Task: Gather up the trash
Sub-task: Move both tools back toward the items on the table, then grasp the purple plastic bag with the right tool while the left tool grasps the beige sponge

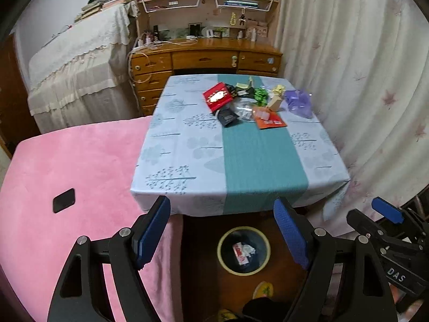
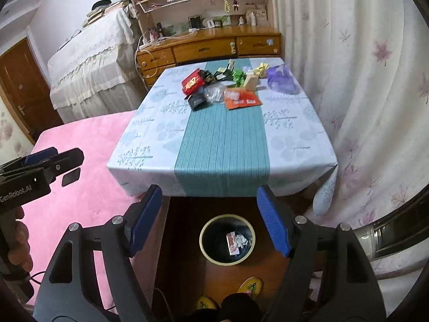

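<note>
A heap of trash lies at the far end of the table (image 1: 187,145): a red packet (image 1: 217,97), a black packet (image 1: 228,118), clear plastic (image 1: 242,108), an orange wrapper (image 1: 269,121), green scraps (image 1: 259,94) and a purple bag (image 1: 299,102). A yellow-rimmed bin (image 1: 243,251) stands on the floor in front of the table, with a red-and-white wrapper (image 1: 240,252) and crumpled paper inside. My left gripper (image 1: 222,230) is open and empty above the bin. My right gripper (image 2: 209,220) is open and empty above the bin (image 2: 227,238). The heap also shows in the right wrist view (image 2: 228,86).
A bed with a pink blanket (image 1: 80,177) adjoins the table's left side, with a black pad (image 1: 63,200) on it. A wooden desk with shelves (image 1: 206,56) stands behind the table. Curtains (image 1: 362,80) hang on the right. Yellow slippers (image 2: 250,285) are on the floor.
</note>
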`<action>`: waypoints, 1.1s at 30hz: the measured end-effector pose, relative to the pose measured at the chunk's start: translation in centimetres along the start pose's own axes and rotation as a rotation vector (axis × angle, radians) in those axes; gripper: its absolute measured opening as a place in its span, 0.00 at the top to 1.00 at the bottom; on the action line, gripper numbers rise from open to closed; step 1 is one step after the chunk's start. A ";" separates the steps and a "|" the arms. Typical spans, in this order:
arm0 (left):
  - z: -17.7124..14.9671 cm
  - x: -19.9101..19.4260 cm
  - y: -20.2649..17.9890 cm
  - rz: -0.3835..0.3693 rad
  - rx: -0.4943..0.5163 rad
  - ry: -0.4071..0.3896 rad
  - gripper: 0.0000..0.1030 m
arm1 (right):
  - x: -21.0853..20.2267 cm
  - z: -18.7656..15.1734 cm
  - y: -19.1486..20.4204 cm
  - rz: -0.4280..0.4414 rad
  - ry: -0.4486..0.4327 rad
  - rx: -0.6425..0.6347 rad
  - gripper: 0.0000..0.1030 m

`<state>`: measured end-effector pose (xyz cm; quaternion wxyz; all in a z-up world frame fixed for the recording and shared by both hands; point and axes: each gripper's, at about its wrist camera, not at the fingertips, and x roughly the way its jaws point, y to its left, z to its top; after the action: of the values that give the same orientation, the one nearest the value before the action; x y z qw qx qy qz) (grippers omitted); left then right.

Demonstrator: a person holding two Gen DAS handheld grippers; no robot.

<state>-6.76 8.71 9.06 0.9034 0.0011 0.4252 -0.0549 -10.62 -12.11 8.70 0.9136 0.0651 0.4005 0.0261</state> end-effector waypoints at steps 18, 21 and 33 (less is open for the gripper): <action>13.4 16.1 -5.9 0.064 0.003 0.054 0.21 | 16.8 13.4 -11.6 -0.003 0.055 0.017 0.31; 18.0 20.7 -8.7 0.066 -0.024 0.081 0.21 | 21.6 18.0 -15.7 -0.002 0.099 0.016 0.31; 33.6 42.5 -20.9 0.051 0.009 0.208 0.21 | 39.6 35.4 -29.4 -0.013 0.164 0.024 0.30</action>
<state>43.86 -17.83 -1.17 0.8554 0.0217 0.5164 -0.0335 42.16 -40.75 -0.52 0.8770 0.0710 0.4748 0.0206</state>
